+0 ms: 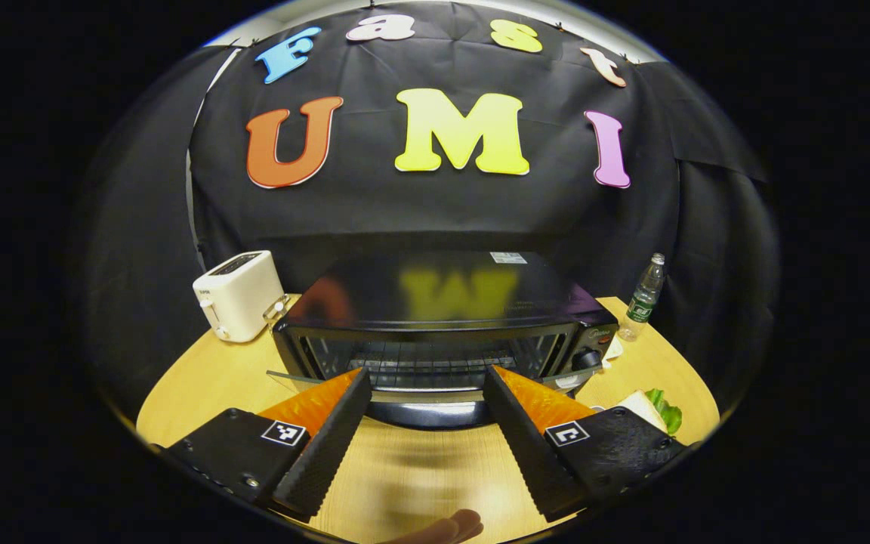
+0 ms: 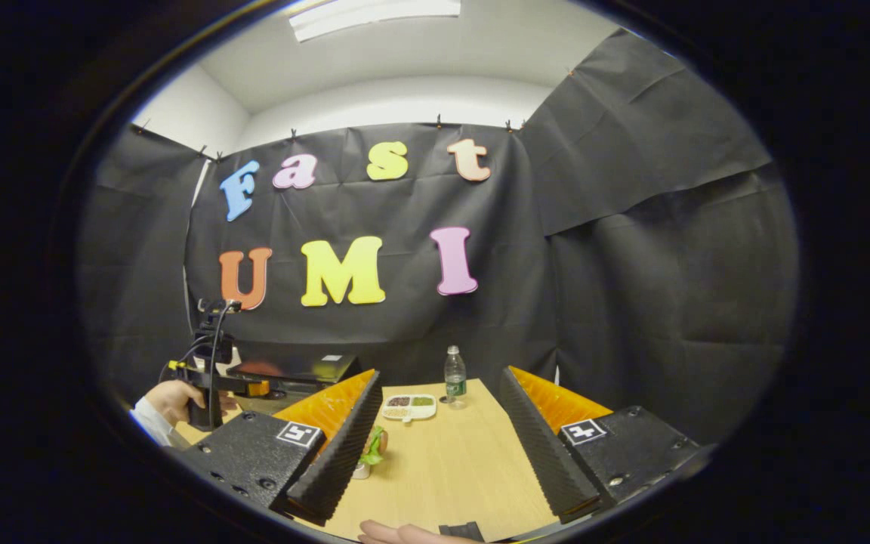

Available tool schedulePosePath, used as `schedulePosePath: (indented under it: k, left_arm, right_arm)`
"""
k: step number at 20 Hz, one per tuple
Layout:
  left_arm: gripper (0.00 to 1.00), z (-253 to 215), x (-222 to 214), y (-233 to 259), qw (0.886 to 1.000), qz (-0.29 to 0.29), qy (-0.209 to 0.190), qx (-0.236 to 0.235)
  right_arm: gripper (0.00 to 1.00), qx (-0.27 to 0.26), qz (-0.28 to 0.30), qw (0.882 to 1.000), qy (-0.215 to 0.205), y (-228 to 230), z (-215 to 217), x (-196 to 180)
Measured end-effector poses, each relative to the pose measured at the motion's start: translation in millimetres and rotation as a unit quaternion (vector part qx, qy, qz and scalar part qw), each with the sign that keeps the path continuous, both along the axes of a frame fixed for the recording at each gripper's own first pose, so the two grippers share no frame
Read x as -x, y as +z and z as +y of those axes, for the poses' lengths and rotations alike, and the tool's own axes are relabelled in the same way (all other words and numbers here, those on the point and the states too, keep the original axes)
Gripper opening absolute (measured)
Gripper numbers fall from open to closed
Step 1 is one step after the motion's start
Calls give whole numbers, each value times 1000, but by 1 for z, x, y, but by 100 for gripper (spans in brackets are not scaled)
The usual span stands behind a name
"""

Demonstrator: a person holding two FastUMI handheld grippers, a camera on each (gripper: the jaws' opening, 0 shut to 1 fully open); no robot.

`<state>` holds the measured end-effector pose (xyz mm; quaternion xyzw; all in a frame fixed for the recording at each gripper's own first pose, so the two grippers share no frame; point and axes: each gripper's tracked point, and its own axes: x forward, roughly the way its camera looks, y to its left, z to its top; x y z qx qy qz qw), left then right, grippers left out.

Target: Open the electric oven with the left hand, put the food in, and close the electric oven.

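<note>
The left hand-held gripper is spread wide, grasping nothing, and points straight at the front of the electric oven, which sits dead ahead of it on the table. The oven door looks tipped a little open, its glass edge jutting out at the left corner, though the fisheye makes the angle hard to judge. The door handle is a dark bar running left to right along the near edge of the door, and it lies between the two spread fingers, just beyond their tips. That is the relation the next move turns on: the bar's long axis runs crosswise, from one finger toward the other, so closing on it as things stand would likely pinch along its length rather than across it; I judge the gripper must hook over the bar or turn before it can swing the door down. The food, a sandwich with green leaves, lies on the table to the right of the oven, near the left gripper's right finger. In the right gripper view it sits at the inner edge of the left finger of the right hand-held gripper, which also hangs open and empty and faces the water bottle farther off. So the left gripper is nearer the oven, the right nearer the food.
</note>
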<state>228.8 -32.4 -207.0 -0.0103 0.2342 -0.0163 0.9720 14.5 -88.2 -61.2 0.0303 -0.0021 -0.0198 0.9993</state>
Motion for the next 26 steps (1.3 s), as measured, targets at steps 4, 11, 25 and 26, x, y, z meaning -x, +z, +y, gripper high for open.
schedulePosePath:
  k: [4, 11, 25, 26]
  left_arm:
    - [99, 1, 24, -12, 1000, 6, -3, -8]
    - [99, 1, 68, -48, 1000, 9, -6, -14]
    - [94, -3, 105, -126, 999, 39, -12, -26]
    - [93, -3, 105, -126, 999, 37, -11, -25]
  right_arm:
    - [95, 4, -5, 1000, -1, 6, 3, 9]
    - [95, 9, -5, 1000, -4, 9, 8, 17]
    - [96, 15, 25, 1000, -8, -6, 19, 3]
    - [96, 16, 28, 999, -9, -7, 19, 1]
